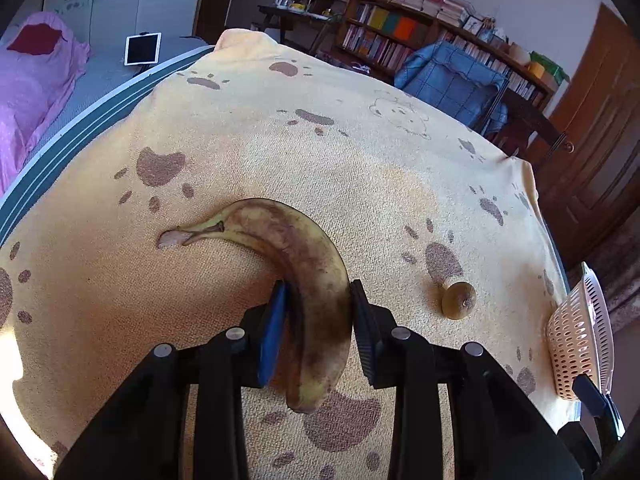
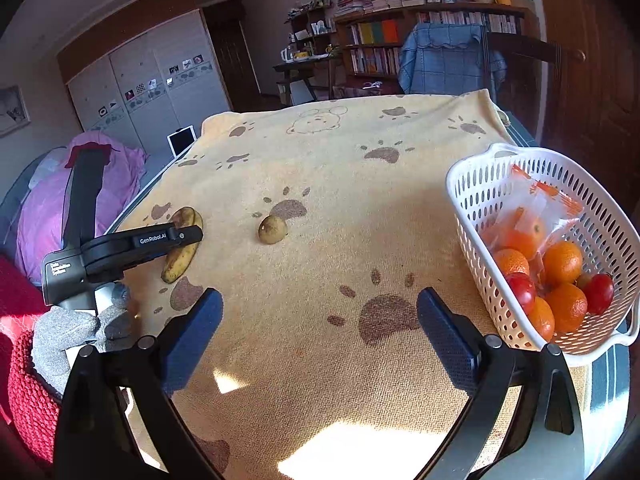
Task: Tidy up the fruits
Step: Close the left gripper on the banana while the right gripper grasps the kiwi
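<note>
A brown-spotted banana (image 1: 304,264) lies curved on the yellow paw-print blanket (image 1: 360,168). My left gripper (image 1: 319,288) is shut on its lower half, one pad pressing each side. The right wrist view shows that same gripper (image 2: 191,235) from the side, across the banana (image 2: 182,258). A kiwi (image 1: 459,300) sits to the right of the banana, apart from it, and shows again (image 2: 273,230) in the right wrist view. My right gripper (image 2: 320,300) stands open over bare blanket with nothing between its fingers. The white basket (image 2: 472,184) at the right holds oranges (image 2: 562,262) and tomatoes (image 2: 522,290).
A plastic bag (image 2: 536,208) with more oranges lies in the basket. The basket (image 1: 576,344) stands at the blanket's right edge. A gloved hand (image 2: 64,336) holds the left gripper. A pink bedcover (image 1: 32,80), a chair with a blue cover (image 1: 452,80) and bookshelves stand beyond the table.
</note>
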Tool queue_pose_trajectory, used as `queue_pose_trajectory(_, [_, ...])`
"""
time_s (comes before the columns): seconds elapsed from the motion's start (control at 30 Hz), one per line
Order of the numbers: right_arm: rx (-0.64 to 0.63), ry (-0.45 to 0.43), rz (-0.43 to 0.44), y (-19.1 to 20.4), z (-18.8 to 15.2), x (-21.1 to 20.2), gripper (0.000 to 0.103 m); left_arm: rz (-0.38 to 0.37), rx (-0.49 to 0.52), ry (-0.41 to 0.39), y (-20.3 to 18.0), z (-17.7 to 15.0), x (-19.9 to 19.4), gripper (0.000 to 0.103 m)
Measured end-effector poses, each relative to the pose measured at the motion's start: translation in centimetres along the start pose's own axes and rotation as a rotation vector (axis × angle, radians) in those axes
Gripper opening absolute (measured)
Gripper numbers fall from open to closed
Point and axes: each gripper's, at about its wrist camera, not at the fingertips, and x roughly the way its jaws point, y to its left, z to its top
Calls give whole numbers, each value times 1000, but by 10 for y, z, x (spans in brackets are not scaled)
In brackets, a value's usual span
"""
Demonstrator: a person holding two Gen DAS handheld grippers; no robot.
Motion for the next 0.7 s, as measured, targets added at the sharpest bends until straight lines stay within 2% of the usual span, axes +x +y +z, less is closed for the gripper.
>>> queue_pose_trajectory(0.1, [-45,25,-7,8,8,19,98,10,5,-39,0,-1,-9,32])
queue_pose_trajectory(0.13, [-57,38,-3,11,11,27,95,13,9,-53,0,-1,-12,31])
queue_pose_trajectory(0.27, [-94,90,10,22,20,59,73,4,5,-66,2,-1,-18,31])
queue_pose_trajectory(0.37, [-109,110,17,29,27,77,63,0,5,-75,4,0,-19,28])
queue_pose_trajectory(0.5, [-125,112,20,38,37,93,60,1,1,-65,5,0,-18,28])
queue_pose_trajectory(0.7, [-125,136,19,41,48,112,46,-6,-23,-58,10,1,-17,29])
